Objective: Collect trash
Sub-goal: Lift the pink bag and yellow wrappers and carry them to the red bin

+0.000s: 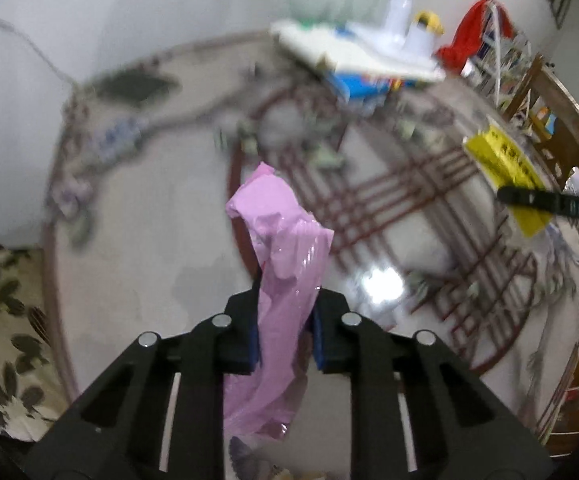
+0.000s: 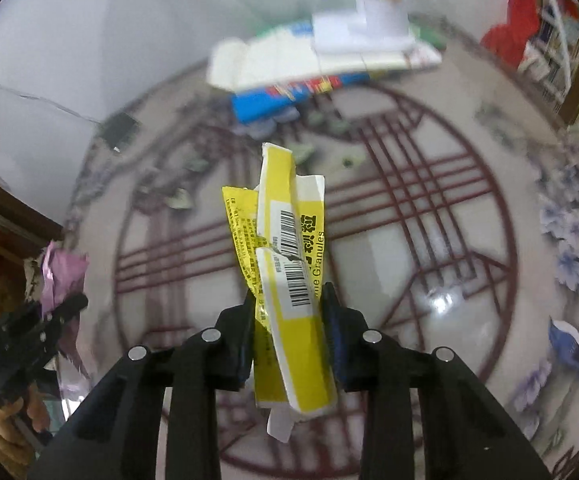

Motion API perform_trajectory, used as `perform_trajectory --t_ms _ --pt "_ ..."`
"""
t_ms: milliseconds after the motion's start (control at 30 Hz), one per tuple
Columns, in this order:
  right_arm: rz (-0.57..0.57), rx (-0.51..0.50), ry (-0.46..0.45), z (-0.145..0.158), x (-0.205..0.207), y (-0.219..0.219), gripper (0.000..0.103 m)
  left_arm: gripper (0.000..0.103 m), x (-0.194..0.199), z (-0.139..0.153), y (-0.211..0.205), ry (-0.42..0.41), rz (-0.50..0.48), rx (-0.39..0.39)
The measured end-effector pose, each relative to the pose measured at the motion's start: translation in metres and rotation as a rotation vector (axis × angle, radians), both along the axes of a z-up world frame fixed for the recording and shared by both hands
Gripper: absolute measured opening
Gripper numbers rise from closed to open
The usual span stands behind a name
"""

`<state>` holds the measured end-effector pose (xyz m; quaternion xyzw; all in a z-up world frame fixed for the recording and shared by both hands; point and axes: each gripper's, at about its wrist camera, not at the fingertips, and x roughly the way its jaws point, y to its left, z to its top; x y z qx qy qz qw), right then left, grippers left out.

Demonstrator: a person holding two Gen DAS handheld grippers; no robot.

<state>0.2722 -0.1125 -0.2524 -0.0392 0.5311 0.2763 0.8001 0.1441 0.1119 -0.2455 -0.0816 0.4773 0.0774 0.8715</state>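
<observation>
A crumpled pink plastic wrapper [image 1: 285,264] stands up between the black fingers of my left gripper [image 1: 285,308], which is shut on it above the round patterned table [image 1: 149,264]. My right gripper [image 2: 287,304] is shut on a flattened yellow medicine box [image 2: 289,264] with a barcode and the word Granules. The right wrist view also catches the left gripper [image 2: 59,308] at the left edge with the pink wrapper [image 2: 63,276] in it. At the right of the left wrist view, the yellow box [image 1: 505,172] shows behind one black fingertip [image 1: 549,202] of the right gripper.
A stack of books [image 1: 361,56] with a white bottle [image 1: 419,34] on top lies at the table's far side. A red cloth [image 1: 469,36] and a wooden shelf [image 1: 549,120] stand beyond the right rim. A floral cushion [image 1: 5,340] sits at lower left.
</observation>
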Motion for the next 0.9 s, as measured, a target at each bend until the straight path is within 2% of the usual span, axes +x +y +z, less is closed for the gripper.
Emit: perform_trajectory --t_ms 67,233,367,667,900 --pt "-0.018 0.04 -0.012 0.012 -0.016 -0.002 0.03 0.019 -0.004 0.023 -0.007 -0.053 -0.008 0.016" --pt "-0.108 0.133 -0.054 0.046 -0.059 -0.025 0.03 0.019 -0.012 0.058 -0.026 -0.115 -0.044 0.013" --pt "-0.16 0.148 -0.101 0.069 -0.085 -0.039 0.031 0.019 -0.026 0.083 -0.042 -0.172 -0.065 0.007" --pt "-0.246 0.173 -0.185 0.105 -0.138 -0.072 0.033 0.019 -0.057 0.124 -0.068 -0.265 -0.118 0.007" --pt "-0.279 0.193 -0.231 0.123 -0.168 -0.087 0.033 0.019 -0.076 0.142 -0.079 -0.309 -0.149 0.001"
